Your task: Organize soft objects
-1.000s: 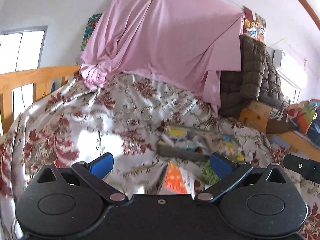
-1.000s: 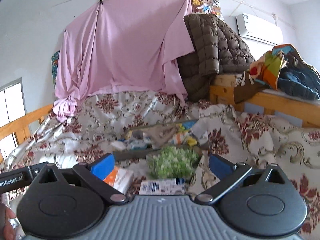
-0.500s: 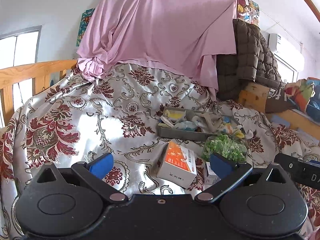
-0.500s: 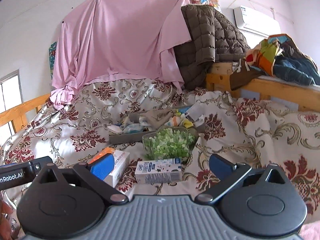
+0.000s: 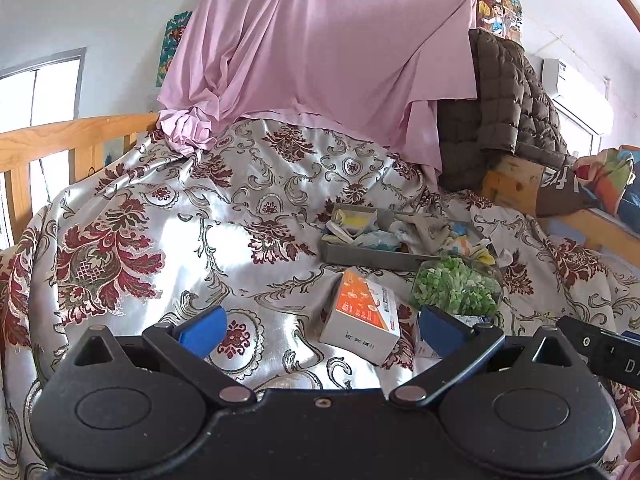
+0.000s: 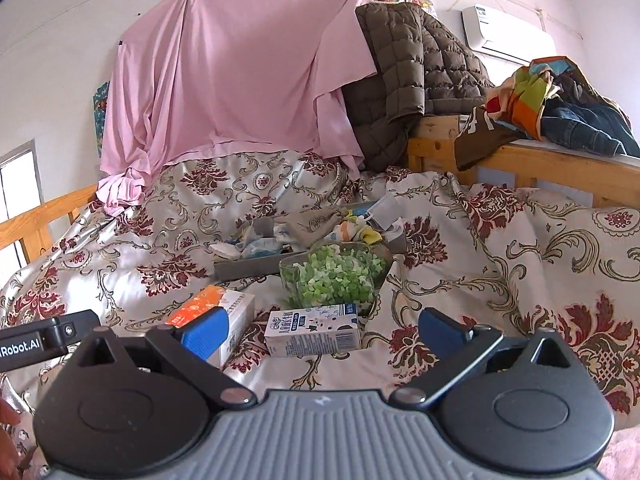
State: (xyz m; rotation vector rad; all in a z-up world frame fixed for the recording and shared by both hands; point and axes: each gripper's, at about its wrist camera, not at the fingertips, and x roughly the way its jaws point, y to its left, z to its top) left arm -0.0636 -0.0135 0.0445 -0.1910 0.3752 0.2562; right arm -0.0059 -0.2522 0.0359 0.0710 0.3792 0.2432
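Over the last second we have dropped both tools' aim from the pink sheet toward the bedspread, so the clutter that sat half hidden behind the fingers now lies in plain sight ahead; that tells us we are lining up for a first pick, with nothing yet taken. Our left gripper point(image 5: 320, 330) stands wide and empty, and so does our right gripper point(image 6: 326, 330). Nearest, between the right gripper's fingers, lies a small milk carton point(image 6: 313, 331) on its side, and just to its left an orange-and-white box point(image 5: 362, 317), whose near corner sits behind the right gripper's left blue pad. Just beyond the carton stands a clear tub of green pieces point(image 6: 335, 276); what the pieces are we cannot tell. Touching it at the far side is a gray tray point(image 5: 366, 255) holding the soft things we take to be the task's own: a gray sock or glove point(image 6: 314, 222), a striped bit of cloth point(image 6: 358, 232) and white crumpled wrappers, though the fisheye leaves them too small to sort surely. The carton, box and tub stand between us and the tray, so we would likely reach over or around them. All of it rests on the floral satin bedspread point(image 5: 132, 248), slick and rumpled. Farther off hang the pink sheet point(image 6: 244, 76) and a brown quilted jacket point(image 6: 416, 68).
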